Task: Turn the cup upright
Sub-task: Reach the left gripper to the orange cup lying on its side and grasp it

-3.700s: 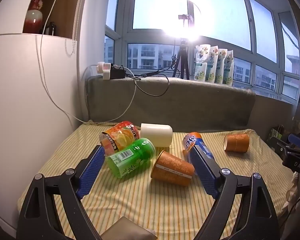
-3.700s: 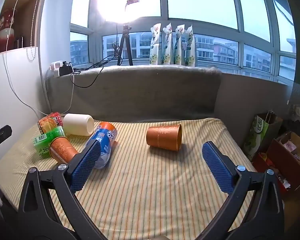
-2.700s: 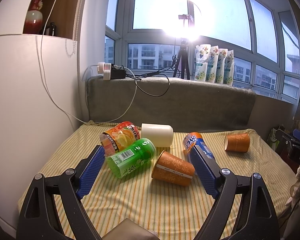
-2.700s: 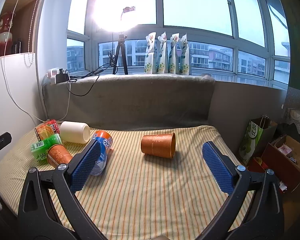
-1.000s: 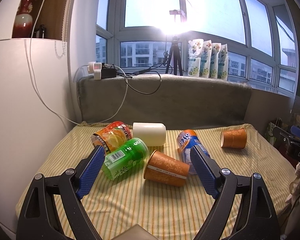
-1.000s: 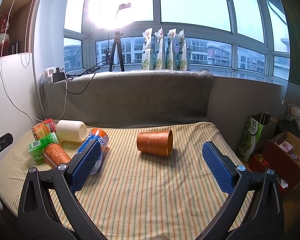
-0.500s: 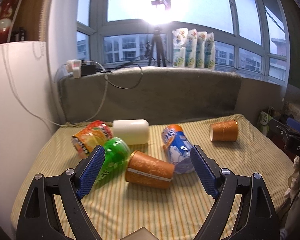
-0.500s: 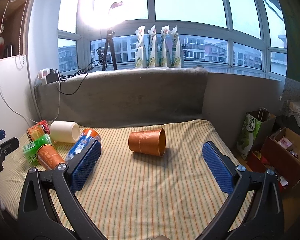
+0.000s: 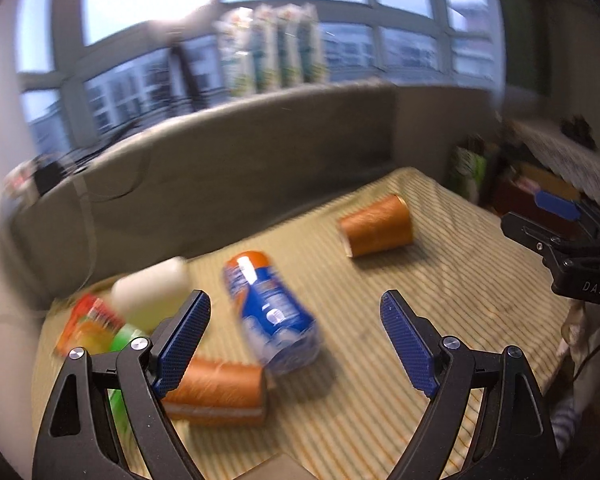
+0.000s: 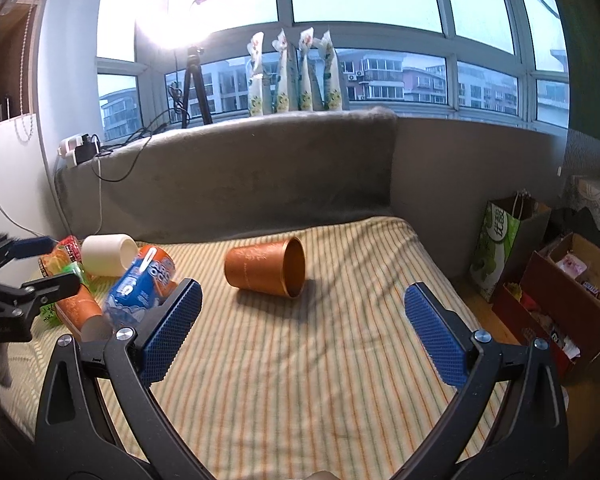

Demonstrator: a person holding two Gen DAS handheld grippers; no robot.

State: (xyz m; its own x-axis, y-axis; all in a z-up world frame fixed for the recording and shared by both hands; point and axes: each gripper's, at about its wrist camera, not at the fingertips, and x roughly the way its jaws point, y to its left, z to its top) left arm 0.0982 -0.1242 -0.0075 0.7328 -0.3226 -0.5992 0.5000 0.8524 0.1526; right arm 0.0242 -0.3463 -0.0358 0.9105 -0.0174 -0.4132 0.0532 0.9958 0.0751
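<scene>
An orange cup lies on its side on the striped cloth, mouth to the right; it also shows in the left wrist view, blurred. A second orange cup lies on its side by the left finger of my left gripper, which is open and empty. My right gripper is open and empty, just short of the first cup. The left gripper shows at the left edge of the right wrist view.
A blue-orange bottle, a cream cup, a green can and an orange snack can lie in a cluster at left. A grey backrest bounds the far side. Bags and boxes stand off the right edge.
My left gripper has swung right and tilted, blurring its view; the cluster slid left and the far cup nearer centre. My right gripper moved closer to the lying cup.
</scene>
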